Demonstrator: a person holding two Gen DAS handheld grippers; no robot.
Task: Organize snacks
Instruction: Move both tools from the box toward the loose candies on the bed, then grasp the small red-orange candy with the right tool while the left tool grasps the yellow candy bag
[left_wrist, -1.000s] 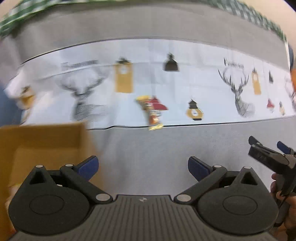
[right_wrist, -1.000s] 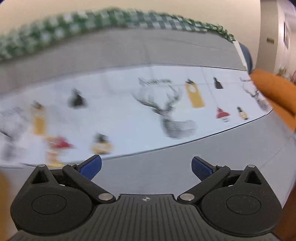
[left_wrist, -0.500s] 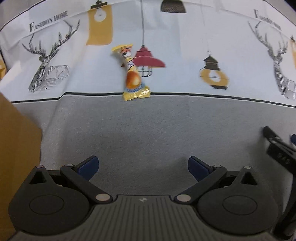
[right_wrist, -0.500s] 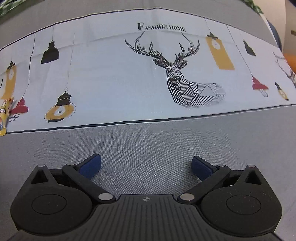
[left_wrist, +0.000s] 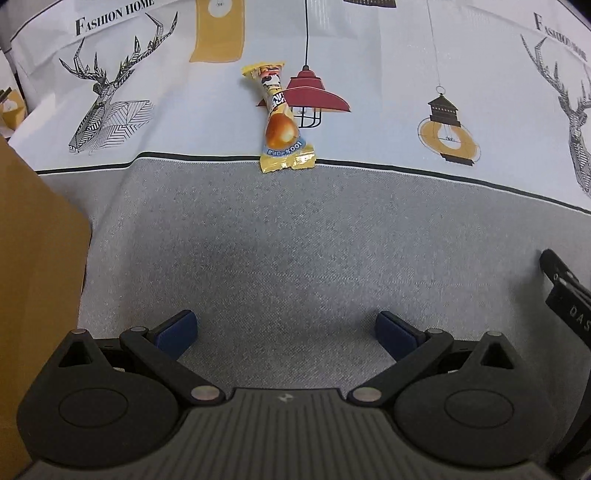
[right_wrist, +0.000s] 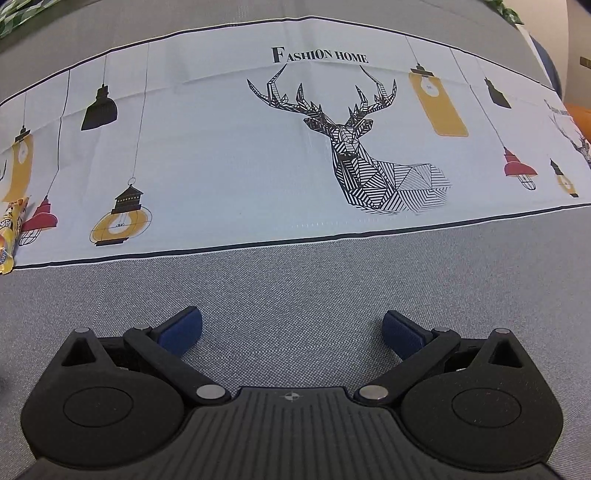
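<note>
A yellow snack packet (left_wrist: 280, 120) lies on the printed tablecloth, across the black line where the white band meets the grey. My left gripper (left_wrist: 286, 330) is open and empty, low over the grey cloth, well short of the packet. The packet's edge also shows at the far left of the right wrist view (right_wrist: 9, 236). My right gripper (right_wrist: 291, 330) is open and empty over the grey cloth, right of the packet. Part of it shows at the right edge of the left wrist view (left_wrist: 565, 302).
A brown cardboard box (left_wrist: 33, 258) stands at the left, close to my left gripper. The tablecloth (right_wrist: 229, 170) bears deer and lamp prints. An orange object (right_wrist: 580, 118) shows at the far right.
Both grippers have tipped down and moved closer to the table. The packet now sits lower and larger in the left wrist view. Both stay open.
</note>
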